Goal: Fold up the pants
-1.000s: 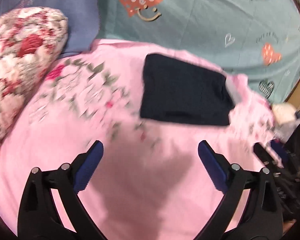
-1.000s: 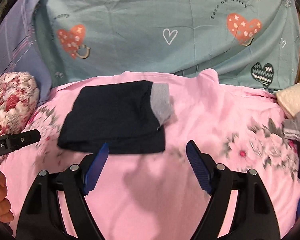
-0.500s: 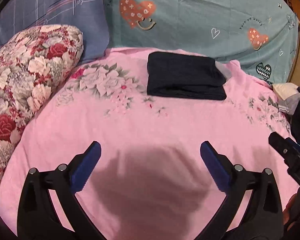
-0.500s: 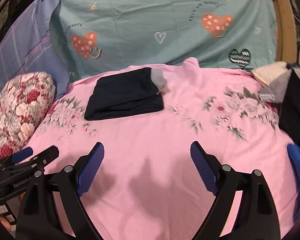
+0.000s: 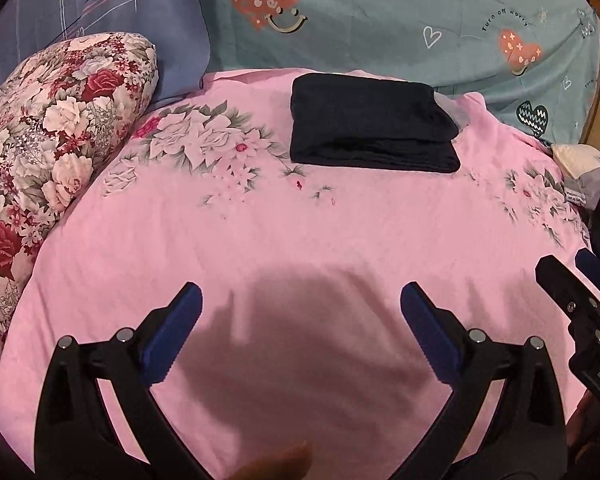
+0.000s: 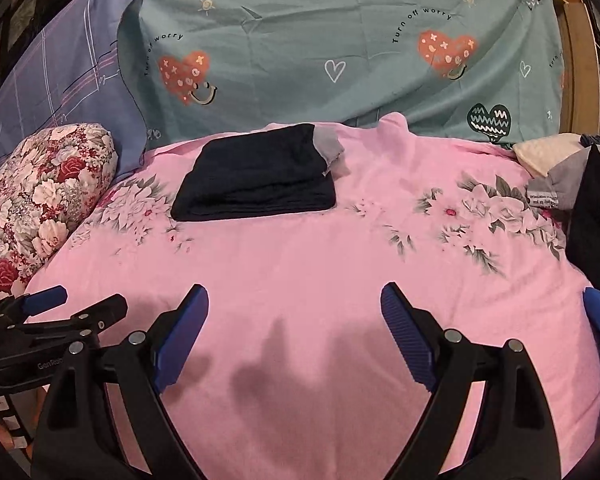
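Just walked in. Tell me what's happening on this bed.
A person is folding pants with a hand-held gripper in each hand. The dark pants already lie folded in a neat rectangle at the far side of the pink sheet, a grey bit showing at their right end. Both the left gripper and the right gripper are open and empty, well short of the pants and touching nothing. More clothes are piled at the right edge. A floral pillow sits on the left.
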### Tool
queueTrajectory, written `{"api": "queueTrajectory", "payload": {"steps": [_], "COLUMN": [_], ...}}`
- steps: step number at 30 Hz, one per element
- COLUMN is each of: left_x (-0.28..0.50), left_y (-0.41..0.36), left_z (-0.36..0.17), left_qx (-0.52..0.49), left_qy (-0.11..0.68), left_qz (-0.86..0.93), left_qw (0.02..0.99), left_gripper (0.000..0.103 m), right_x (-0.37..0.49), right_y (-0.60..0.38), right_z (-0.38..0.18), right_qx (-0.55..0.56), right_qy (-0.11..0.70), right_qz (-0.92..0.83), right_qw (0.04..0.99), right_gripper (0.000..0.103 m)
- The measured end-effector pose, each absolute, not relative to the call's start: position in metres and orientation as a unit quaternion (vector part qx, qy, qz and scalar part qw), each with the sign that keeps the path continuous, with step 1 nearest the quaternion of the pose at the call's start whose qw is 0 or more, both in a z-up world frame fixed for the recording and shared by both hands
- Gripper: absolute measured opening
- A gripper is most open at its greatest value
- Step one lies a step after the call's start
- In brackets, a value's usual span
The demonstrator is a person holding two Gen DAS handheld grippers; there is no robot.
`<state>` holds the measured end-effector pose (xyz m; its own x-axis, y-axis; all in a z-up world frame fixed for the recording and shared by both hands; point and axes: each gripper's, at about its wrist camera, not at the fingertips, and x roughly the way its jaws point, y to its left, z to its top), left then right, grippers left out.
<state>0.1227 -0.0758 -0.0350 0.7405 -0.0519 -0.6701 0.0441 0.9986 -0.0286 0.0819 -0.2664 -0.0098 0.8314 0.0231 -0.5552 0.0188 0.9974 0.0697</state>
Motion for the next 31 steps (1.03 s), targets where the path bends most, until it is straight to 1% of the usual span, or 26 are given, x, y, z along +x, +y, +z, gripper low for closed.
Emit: {"api": "queueTrajectory", "payload": {"steps": [4, 18, 31], "left_x": [0.1218, 0.115, 0.1211], "left_y": [-0.0794, -0.0755, -0.0725], "left_z": [-0.0347, -0.0291, -0.0331], "left_qx": [0.009, 0.002, -0.009], "left_qy": [0.358, 0.34, 0.364], "left_qz": [-0.024, -0.018, -0.026], "left_qw": [0.933, 0.94, 0.931], "left_gripper": [0.101, 0.101, 0.101], "right_x": [0.0827, 0.0829, 0.0853], "right_y": [-0.269, -0.2721, -0.2724], "right_z": [-0.0112, -0.0125, -0.0167], "right_qx": [0.038, 0.041, 0.045], "right_qy": [0.293, 0.291, 0.304], "right_qz": [-0.001, -0.006, -0.004], "right_qw": [0.955, 0.956, 0.952], "right_gripper": [0.088, 0.088, 0.088]}}
